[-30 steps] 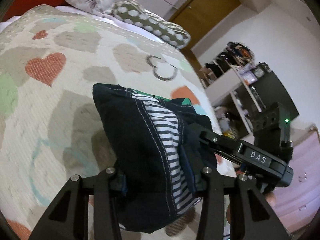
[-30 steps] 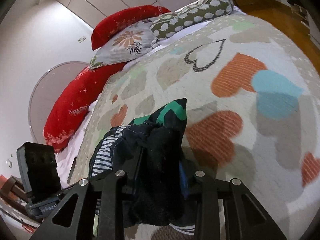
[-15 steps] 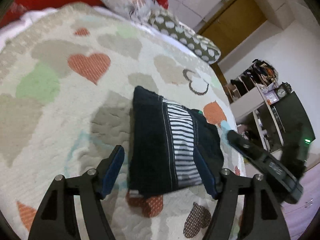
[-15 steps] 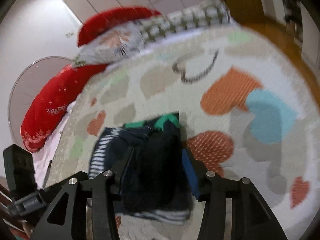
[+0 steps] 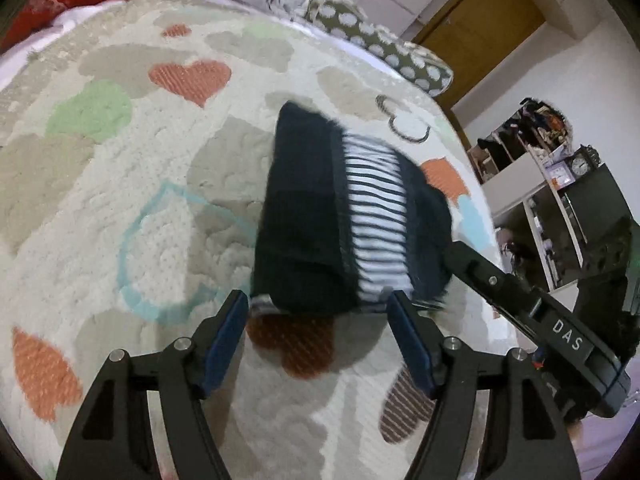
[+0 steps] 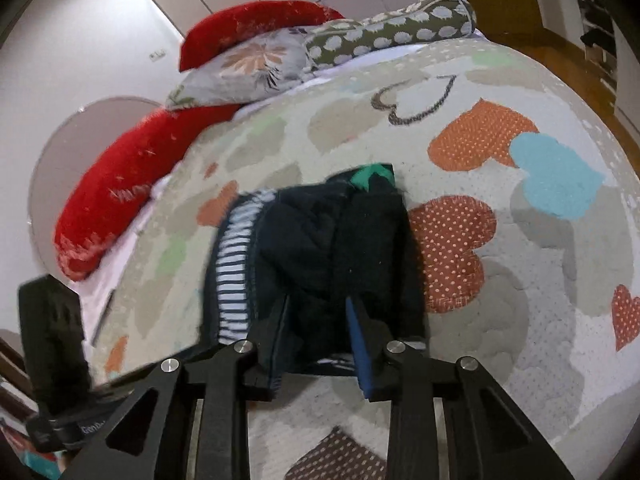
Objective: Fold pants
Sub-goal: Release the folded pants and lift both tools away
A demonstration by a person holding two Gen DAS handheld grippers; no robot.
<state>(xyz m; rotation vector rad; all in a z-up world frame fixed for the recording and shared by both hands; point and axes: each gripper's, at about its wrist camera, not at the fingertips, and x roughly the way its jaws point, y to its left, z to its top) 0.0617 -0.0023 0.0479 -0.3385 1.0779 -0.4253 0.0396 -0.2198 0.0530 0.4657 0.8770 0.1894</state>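
Pants (image 5: 320, 224) lie folded in a small dark bundle with a stripy band on the heart-patterned blanket (image 5: 100, 208). From the left wrist, the left gripper (image 5: 316, 344) is let go, its jaws wide apart just in front of the bundle.

From the right wrist, the right gripper (image 6: 316, 320) has just been closing, with the bundle's near edge between its jaws; I cannot tell if they pinch it.

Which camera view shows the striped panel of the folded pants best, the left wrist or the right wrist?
The left wrist view. There the striped panel of the pants faces the camera, unobstructed beyond the left gripper. The right wrist view shows only a narrow, slanted strip at the bundle's left edge.
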